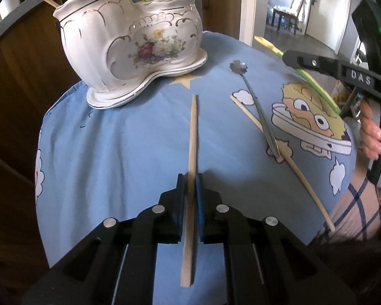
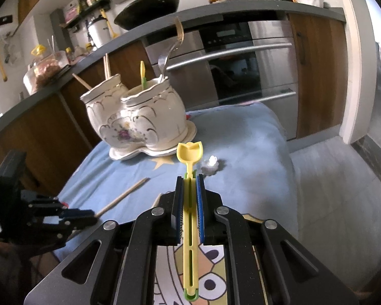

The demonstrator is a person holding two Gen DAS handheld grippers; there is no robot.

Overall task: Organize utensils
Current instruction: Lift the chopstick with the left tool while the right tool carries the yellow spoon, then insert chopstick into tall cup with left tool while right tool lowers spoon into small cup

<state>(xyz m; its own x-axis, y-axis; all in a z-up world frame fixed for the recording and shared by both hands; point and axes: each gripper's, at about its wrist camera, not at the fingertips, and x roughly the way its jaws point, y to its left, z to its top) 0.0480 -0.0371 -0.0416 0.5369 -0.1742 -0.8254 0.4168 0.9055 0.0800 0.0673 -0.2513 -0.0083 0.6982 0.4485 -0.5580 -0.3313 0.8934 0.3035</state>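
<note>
My left gripper [image 1: 190,178] is shut on a wooden chopstick [image 1: 192,137] that points toward the white floral ceramic holder [image 1: 129,43]. The holder has two compartments: chopsticks stand in the left one, a yellow plastic utensil and a fork in the right one. My right gripper [image 2: 189,178] is shut on a yellow-green plastic spoon [image 2: 190,152], held above the cloth short of the holder [image 2: 139,117]. A metal flower-headed spoon [image 1: 256,101] lies crossed over a second loose chopstick [image 1: 287,160] on the blue cloth. The left gripper also shows in the right wrist view [image 2: 89,216].
The table is covered by a blue cartoon cloth [image 1: 114,139]. Behind it run a grey counter [image 2: 216,10] with a pan and pots, wooden cabinets and an oven [image 2: 241,58]. The floor drops off to the right of the table.
</note>
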